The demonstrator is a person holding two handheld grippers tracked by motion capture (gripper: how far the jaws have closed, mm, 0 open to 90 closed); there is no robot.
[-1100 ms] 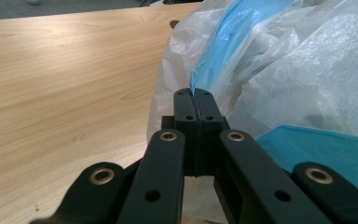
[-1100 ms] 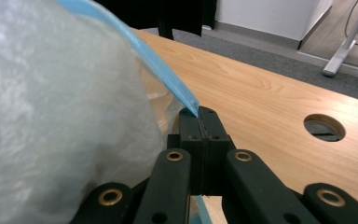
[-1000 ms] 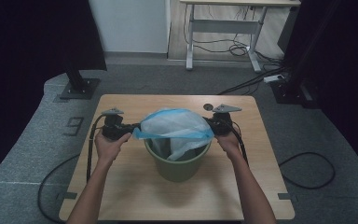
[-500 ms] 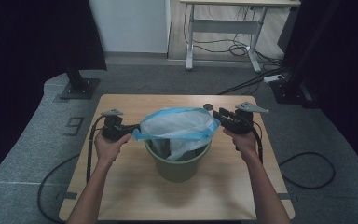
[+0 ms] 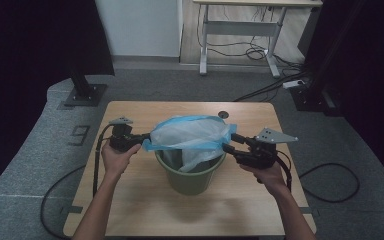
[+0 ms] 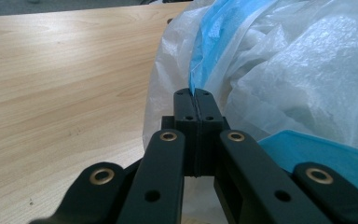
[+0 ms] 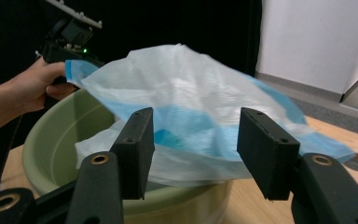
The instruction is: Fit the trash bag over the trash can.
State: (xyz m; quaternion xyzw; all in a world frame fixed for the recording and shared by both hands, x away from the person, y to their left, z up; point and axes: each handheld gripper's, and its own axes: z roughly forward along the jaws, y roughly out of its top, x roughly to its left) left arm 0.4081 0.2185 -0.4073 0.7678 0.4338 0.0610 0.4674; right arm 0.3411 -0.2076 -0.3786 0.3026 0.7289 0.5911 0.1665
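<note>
A green bin (image 5: 190, 176) stands mid-table with a white plastic bag (image 5: 190, 134) with a blue rim draped over its mouth. My left gripper (image 5: 145, 142) is at the bin's left side, shut on the bag's blue edge (image 6: 200, 60), with its pads (image 6: 186, 109) pressed together on the film. My right gripper (image 5: 228, 142) is at the bin's right side. Its jaws have just been opening and stand apart, pressing on nothing. In the right gripper view the bag (image 7: 182, 88) and bin (image 7: 56, 149) lie just beyond the jaws (image 7: 196, 140).
The wooden table (image 5: 140, 210) has bare room in front of the bin and a small round hole (image 5: 223, 115) behind it. On the grey floor are cables (image 5: 330, 175), a dark stand base (image 5: 82, 92) and a white desk frame (image 5: 240, 35) beyond.
The right gripper has opened, let go of the bag's right rim, and moved toward the near right side. The left hand has stayed put, still gripping the bag.
</note>
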